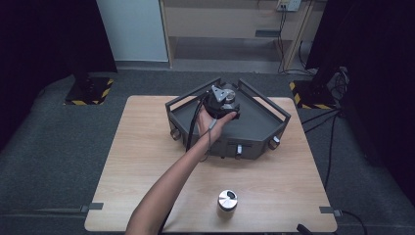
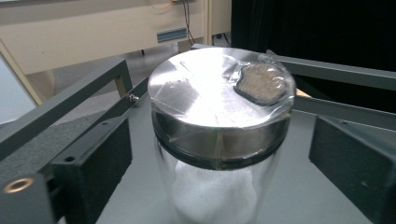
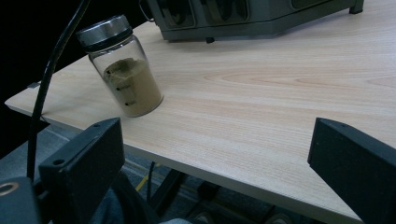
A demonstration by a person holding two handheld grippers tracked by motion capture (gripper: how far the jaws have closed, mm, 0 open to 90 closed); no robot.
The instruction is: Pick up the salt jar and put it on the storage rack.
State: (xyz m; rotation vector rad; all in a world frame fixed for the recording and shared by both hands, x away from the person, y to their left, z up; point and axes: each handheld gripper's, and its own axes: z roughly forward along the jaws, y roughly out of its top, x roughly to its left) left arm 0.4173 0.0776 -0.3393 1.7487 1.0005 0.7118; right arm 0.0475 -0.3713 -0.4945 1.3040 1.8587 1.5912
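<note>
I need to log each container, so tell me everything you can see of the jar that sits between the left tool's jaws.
The jar is clear glass with a wide, shiny metal lid above a dark band. Clear tape or film crosses the lid and holds down a patch of brownish powder near its rim. White powder fills the lower part. It stands upright on the floor of the grey rack, between the left tool's open jaws, whose pads stand clear of the glass.

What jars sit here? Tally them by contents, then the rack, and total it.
Jar with white powder, between the open jaws of the left gripper: 1
Jar with brown powder: 1
Grey rack: 1
Total: 3
</note>
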